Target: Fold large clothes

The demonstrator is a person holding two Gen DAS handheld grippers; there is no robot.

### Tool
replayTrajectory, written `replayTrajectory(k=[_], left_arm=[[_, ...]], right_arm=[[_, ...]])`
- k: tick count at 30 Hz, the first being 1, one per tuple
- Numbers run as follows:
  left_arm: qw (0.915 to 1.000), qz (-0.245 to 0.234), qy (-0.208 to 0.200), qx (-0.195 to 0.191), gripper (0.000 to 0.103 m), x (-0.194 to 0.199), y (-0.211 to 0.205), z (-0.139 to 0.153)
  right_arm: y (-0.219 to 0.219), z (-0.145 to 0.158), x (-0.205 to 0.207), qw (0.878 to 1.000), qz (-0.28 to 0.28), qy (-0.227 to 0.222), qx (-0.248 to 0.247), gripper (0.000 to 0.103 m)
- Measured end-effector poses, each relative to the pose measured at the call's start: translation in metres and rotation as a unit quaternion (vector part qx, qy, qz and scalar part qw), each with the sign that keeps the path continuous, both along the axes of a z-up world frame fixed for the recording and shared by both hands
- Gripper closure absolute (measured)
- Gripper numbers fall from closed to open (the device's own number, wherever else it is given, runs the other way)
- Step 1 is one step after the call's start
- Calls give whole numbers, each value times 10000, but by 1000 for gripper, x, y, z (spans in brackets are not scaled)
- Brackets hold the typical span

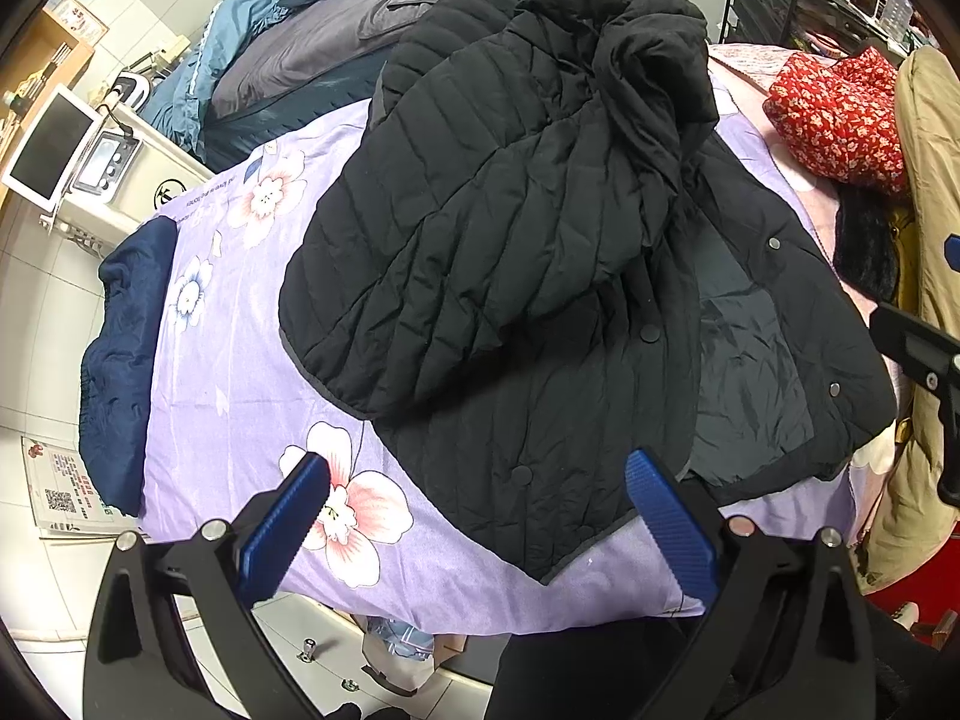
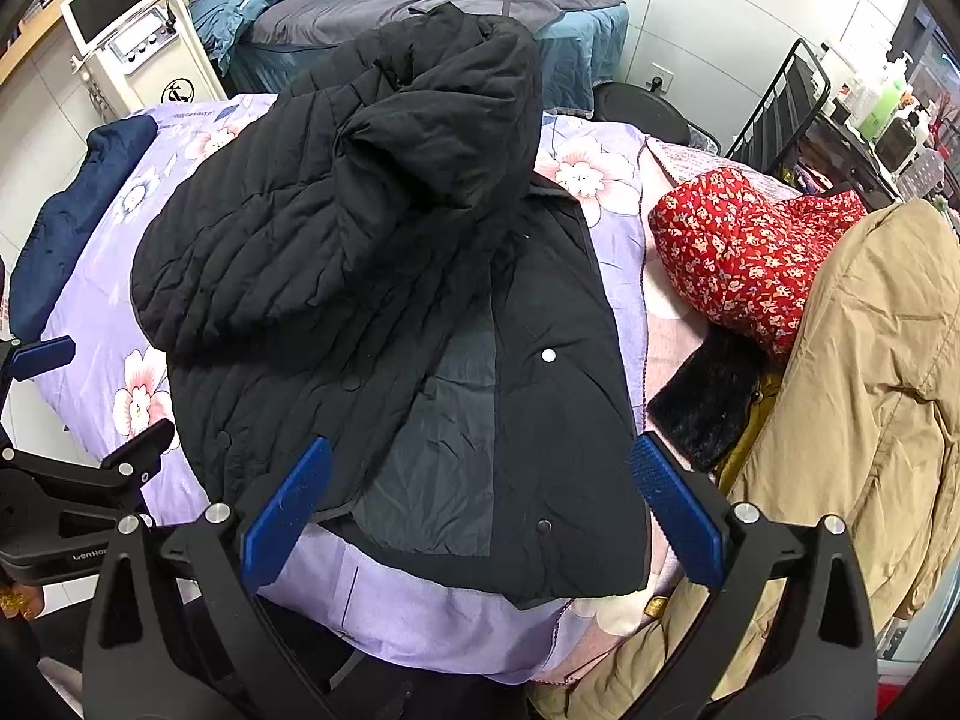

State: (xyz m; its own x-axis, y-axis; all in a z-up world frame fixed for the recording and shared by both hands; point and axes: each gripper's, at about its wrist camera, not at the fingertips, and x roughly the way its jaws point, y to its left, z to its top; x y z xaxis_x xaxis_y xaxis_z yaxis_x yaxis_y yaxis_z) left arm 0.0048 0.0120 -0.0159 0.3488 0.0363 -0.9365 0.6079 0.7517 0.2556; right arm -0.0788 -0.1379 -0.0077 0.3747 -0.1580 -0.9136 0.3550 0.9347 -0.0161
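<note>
A black quilted jacket [image 1: 516, 252] lies on the lilac flowered sheet [image 1: 240, 324], its front hanging open to show the grey lining [image 2: 432, 468], with one side and the hood folded over the body. My left gripper [image 1: 480, 516] hovers open above the jacket's near hem, holding nothing. My right gripper [image 2: 480, 510] is open over the hem by the lining, also holding nothing. The left gripper [image 2: 66, 420] shows at the left edge of the right wrist view.
A navy garment [image 1: 120, 360] lies at the sheet's left edge. A red flowered garment [image 2: 750, 258], a black furry piece [image 2: 708, 408] and a tan coat [image 2: 852, 396] sit to the right. A second bed [image 2: 420, 6], a white machine [image 2: 132, 30] and a black rack [image 2: 798, 96] stand behind.
</note>
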Motion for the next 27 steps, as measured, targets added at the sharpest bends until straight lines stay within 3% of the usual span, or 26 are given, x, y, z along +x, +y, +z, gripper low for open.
replayTrajectory(k=[27], left_arm=[[10000, 41, 19, 13, 6, -2, 3, -3]], right_arm=[[2, -3, -5, 10000, 1, 3, 29, 4]])
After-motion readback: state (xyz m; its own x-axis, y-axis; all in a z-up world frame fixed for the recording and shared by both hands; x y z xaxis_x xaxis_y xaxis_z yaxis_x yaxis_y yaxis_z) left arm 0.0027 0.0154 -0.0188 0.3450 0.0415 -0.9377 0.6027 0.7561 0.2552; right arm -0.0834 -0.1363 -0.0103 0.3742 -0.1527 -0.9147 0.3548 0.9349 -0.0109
